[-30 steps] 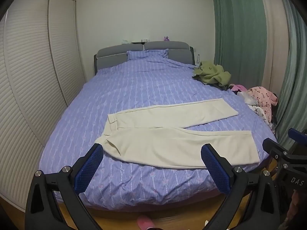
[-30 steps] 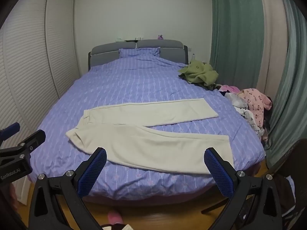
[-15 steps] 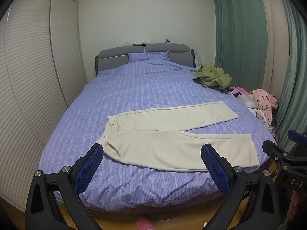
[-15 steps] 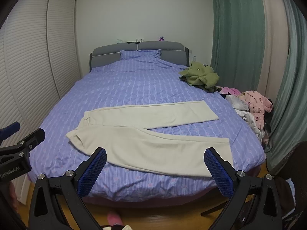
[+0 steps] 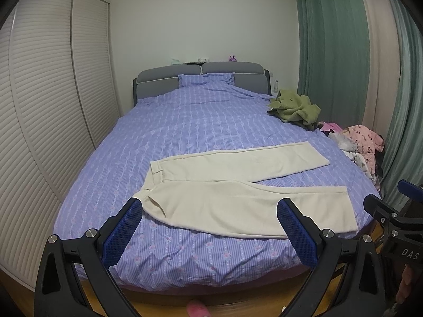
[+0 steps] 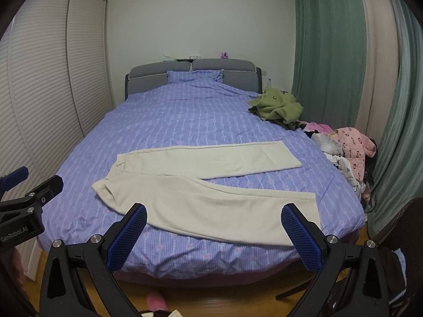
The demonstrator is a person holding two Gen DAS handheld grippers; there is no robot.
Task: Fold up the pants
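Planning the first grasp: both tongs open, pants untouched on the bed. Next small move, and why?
Probably bring both tongs forward and down to the near leg: left tongs toward the waistband end, right tongs toward the hem. The cream pants lie flat with legs splayed apart, and neither tongs touches them yet, so the legs need stacking first.

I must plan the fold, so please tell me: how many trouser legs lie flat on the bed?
2. The far leg lies toward the headboard; the near leg lies along the bed's foot edge. None seems hidden.
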